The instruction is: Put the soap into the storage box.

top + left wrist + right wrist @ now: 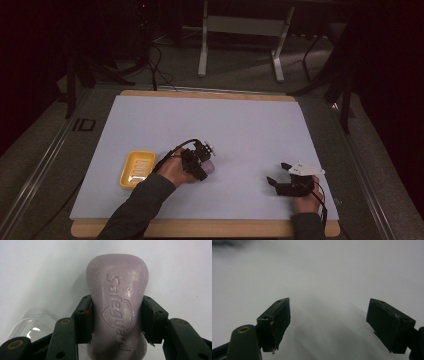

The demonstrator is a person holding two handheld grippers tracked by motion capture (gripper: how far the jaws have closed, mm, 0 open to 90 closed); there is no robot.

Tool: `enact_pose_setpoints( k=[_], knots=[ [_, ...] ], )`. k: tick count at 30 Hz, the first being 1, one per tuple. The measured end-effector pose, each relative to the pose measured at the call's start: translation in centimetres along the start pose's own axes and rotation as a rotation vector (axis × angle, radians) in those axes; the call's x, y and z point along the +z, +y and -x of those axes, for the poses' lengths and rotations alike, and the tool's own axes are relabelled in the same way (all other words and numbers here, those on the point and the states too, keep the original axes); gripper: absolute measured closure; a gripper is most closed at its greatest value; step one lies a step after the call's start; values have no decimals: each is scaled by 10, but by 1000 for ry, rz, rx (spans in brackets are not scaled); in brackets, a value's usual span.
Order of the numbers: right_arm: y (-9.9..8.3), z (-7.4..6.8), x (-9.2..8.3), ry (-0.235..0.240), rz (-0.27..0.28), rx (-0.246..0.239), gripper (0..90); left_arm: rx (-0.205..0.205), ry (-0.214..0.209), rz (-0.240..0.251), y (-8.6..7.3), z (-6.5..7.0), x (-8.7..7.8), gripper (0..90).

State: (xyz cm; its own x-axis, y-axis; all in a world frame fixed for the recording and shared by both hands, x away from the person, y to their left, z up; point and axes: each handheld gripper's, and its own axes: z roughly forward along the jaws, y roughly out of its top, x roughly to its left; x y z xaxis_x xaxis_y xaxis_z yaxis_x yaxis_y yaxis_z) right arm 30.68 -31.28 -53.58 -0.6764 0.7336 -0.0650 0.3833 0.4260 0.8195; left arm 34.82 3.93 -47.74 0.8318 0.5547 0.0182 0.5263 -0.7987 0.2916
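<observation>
A pale lilac bar of soap (117, 302) with an embossed brand mark sits between the black jaws of my left gripper (117, 320), both pads pressed against its narrow waist. In the high view the left gripper (202, 162) is near the table's middle-left, with the soap (209, 167) showing at its tip just above the white mat. A yellow soap dish (136, 169) lies to its left. My right gripper (278, 173) rests low at the front right, jaws wide apart; in the right gripper view (328, 322) nothing lies between them.
A white mat (210, 125) covers the wooden table (200, 229). Beyond the far edge stand a metal frame's legs (240, 45) and cables on the dark floor. A clear plastic piece (32, 326) shows at the lower left of the left gripper view.
</observation>
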Motion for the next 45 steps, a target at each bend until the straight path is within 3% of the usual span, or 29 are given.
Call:
enact_pose_setpoints(
  k=[11,45],
  knots=[
    [0,0,0,-1,2,0,191,-8,25,17,-4,-1,-12,499],
    [0,0,-1,-7,7,-4,191,-131,45,79,-39,-25,-37,498]
  ],
)
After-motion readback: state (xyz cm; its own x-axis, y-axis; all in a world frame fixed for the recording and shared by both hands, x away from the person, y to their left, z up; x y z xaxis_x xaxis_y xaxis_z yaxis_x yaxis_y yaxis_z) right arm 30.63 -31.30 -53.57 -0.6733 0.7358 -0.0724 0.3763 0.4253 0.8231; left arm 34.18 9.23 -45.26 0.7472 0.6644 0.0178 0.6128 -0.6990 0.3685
